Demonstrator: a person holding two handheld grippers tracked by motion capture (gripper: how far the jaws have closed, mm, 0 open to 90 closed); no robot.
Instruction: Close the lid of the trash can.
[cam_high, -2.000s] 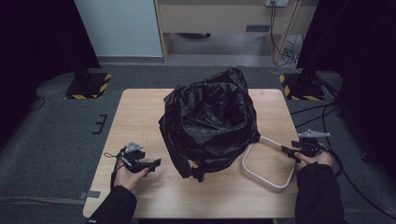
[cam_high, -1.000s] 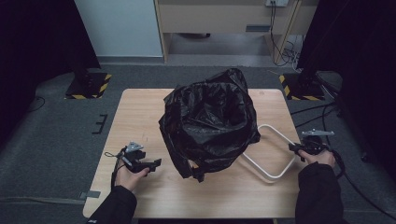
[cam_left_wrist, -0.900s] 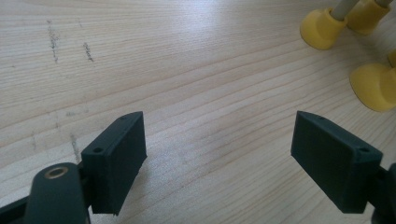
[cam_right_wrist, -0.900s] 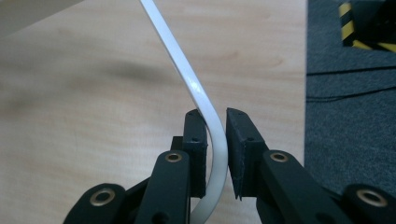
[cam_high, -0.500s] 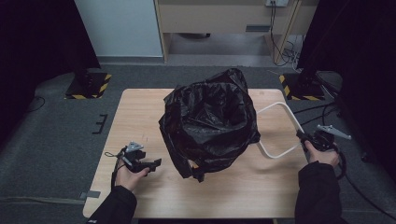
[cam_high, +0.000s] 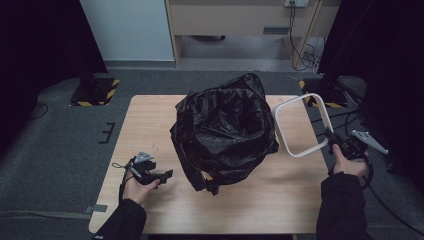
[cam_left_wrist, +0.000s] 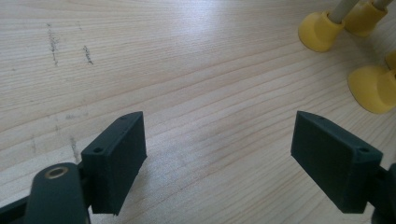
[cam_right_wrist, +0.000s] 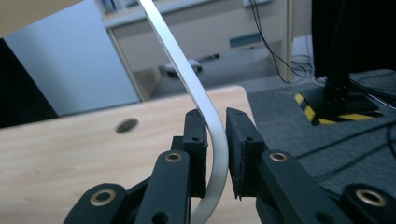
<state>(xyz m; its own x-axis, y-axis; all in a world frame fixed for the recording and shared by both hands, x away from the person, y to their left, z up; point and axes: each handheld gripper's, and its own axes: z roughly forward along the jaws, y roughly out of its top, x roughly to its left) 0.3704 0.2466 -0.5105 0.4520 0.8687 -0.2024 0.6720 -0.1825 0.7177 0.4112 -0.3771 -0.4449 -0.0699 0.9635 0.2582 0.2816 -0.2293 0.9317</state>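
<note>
At the table's (cam_high: 150, 120) right edge, right gripper (cam_high: 334, 144) clamped on the white frame ring (cam_high: 300, 125), jaws pinching a corner of the flat white band (cam_right_wrist: 212, 135) from both sides; ring tilted up off the wood, leaning just beside the black bag-lined bin (cam_high: 225, 132) at the centre. Near the front left, left gripper (cam_high: 167, 174) low over bare wood, jaws spread wide, nothing between them (cam_left_wrist: 217, 154); yellow feet (cam_left_wrist: 373, 86) ahead of it.
</note>
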